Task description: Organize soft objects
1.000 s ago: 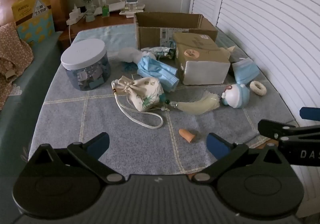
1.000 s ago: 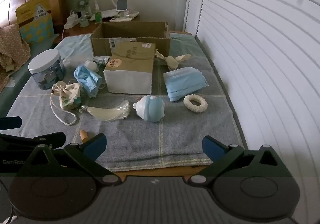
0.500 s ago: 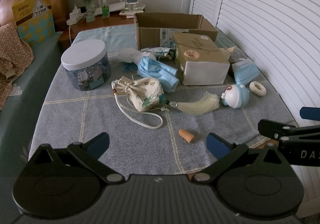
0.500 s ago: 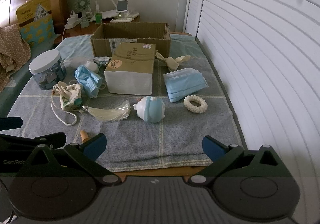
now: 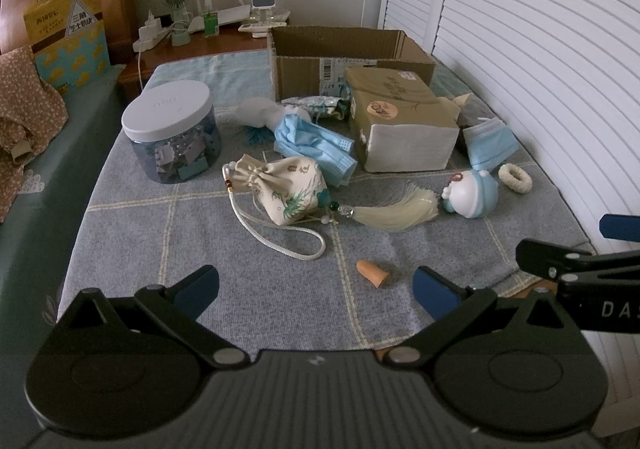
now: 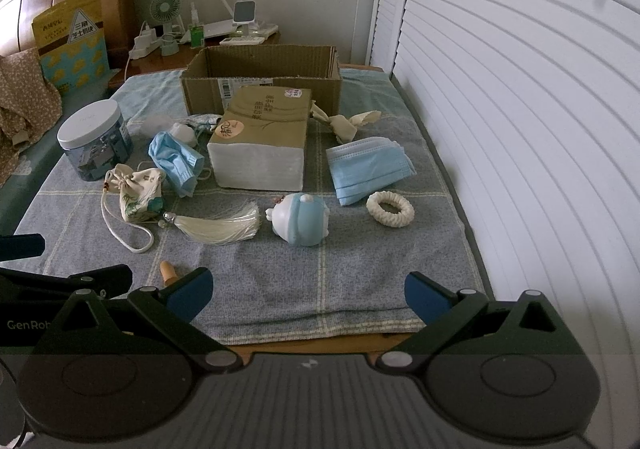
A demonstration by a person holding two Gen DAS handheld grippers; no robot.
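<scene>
On the grey cloth [image 6: 248, 281], the cardboard box's [image 6: 260, 79] contents are hidden; both claws gape empty.

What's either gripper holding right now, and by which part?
Nothing. Left gripper and right gripper are both open and empty, apart from every item on the towel.

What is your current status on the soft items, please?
Left gripper and right gripper open, empty, short of the items. Masks, pouch, scrunchie loose on cloth; box unfilled. Nothing blocking.

Right tongs [image 6: 307, 295] agape, empty, above grey towel [image 6: 280, 281] edge.
</scene>
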